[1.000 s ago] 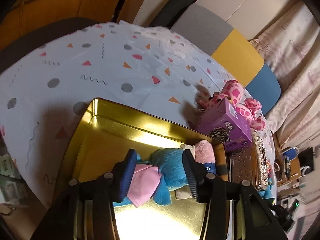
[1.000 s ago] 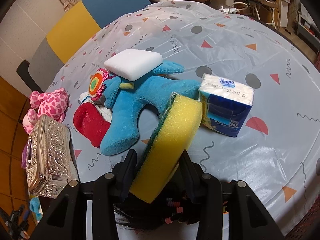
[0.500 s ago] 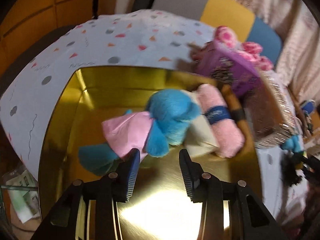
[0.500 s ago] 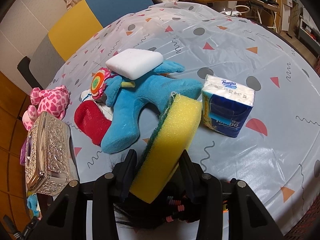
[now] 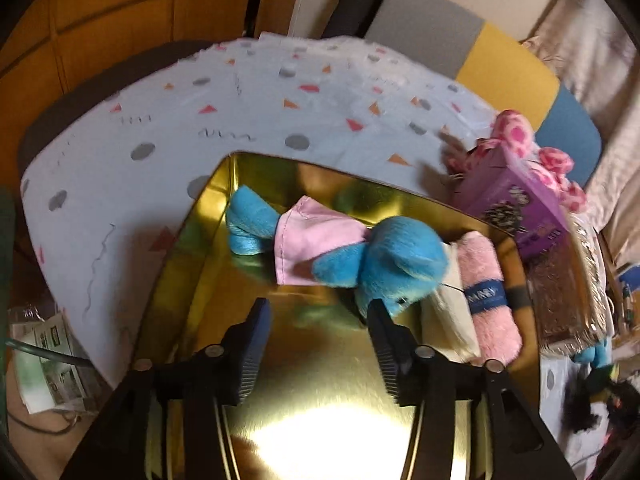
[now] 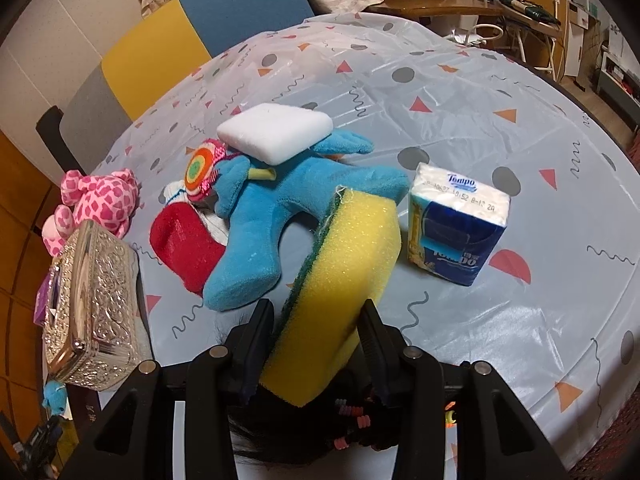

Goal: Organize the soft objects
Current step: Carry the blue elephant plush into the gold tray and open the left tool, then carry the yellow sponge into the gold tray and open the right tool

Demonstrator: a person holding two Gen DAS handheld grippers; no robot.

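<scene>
Change since earlier view: the blue plush in a pink garment (image 5: 352, 248), gripped between the left jaws a second ago, now lies free inside the gold tin (image 5: 200, 248); the left jaws have just been opening, with nothing between them.
Left gripper (image 5: 318, 328): released and empty, poised above the tin's bare floor just short of the plush.
Tin contents: the plush lies across the far half, its head against a cream cloth (image 5: 452, 312) and a rolled pink towel (image 5: 490, 300) packed along the right wall. The row along one side appears meant to keep floor space free for further items.
Right gripper (image 6: 316, 320): clenched on the yellow sponge (image 6: 344, 280), held on edge with its green scouring face turned left. The pads bear on its two broad faces, probably because foam compresses there and does not slip.
Sponge position: lifted clear of the patterned tablecloth (image 6: 460, 92), not yet in the tin.
Items left on the table: large blue plush (image 6: 288, 208) with a white foam block (image 6: 276, 132) resting on it, red sock (image 6: 184, 244), tissue pack (image 6: 456, 220), pink spotted plush (image 6: 100, 200).
Non-soft items: the silver embossed box (image 6: 88, 312) stands between the sorting pile and the tin.
Judged stage: partway; sponge delivery is likely next.
</scene>
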